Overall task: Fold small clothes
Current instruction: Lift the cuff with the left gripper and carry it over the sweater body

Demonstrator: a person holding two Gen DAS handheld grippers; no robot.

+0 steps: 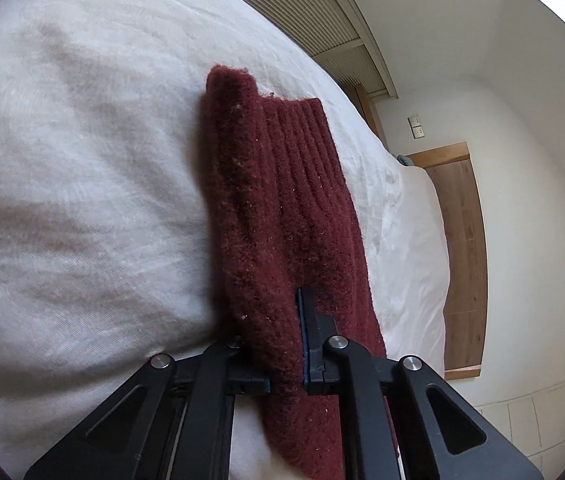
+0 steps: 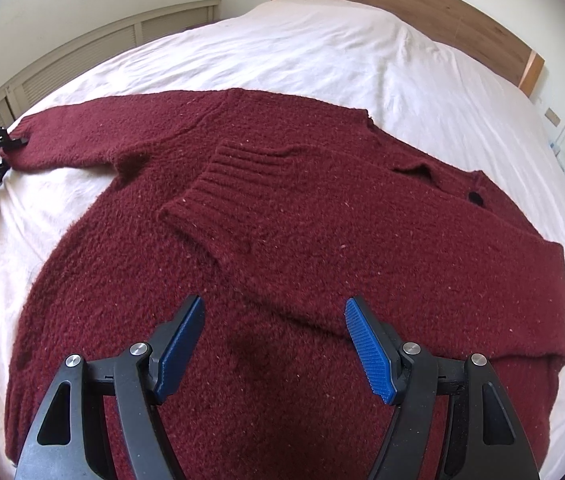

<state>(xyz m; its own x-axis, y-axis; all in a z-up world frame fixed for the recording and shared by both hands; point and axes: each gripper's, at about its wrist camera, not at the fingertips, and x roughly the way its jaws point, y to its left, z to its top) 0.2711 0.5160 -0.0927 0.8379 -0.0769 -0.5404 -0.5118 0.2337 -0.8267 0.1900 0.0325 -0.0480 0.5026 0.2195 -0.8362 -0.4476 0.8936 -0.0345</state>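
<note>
Step in hand: folding the sleeves in, as I judge it; one sleeve (image 2: 242, 196) already lies across the chest, while the other sleeve (image 2: 94, 136) stretches out flat to the side.
Left gripper (image 1: 286, 344): pinching the cuff end of the outstretched sleeve, the knit bunched between its pressed fingers; in the right wrist view it shows at the far left edge, at the sleeve's tip.
Right gripper (image 2: 274, 340): spread wide, holding nothing, hovering over the lower body of the sweater (image 2: 282, 280).
Next move: probably the left gripper must lift the cuff and carry it across the chest to lie beside the folded sleeve; the right one could press the body down so it does not drag along.
Where the sweater is: spread flat on the white sheet of the bed (image 2: 322, 48), collar toward the wooden headboard (image 2: 422, 4), hem nearest the right gripper.
How it looks: dark red, thick fuzzy knit with ribbed cuffs, flecked with pale lint; one dark button (image 2: 475, 198) shows near the neck opening.
How it should handle: soft and heavy, likely to sag and cling to itself when lifted.
</note>
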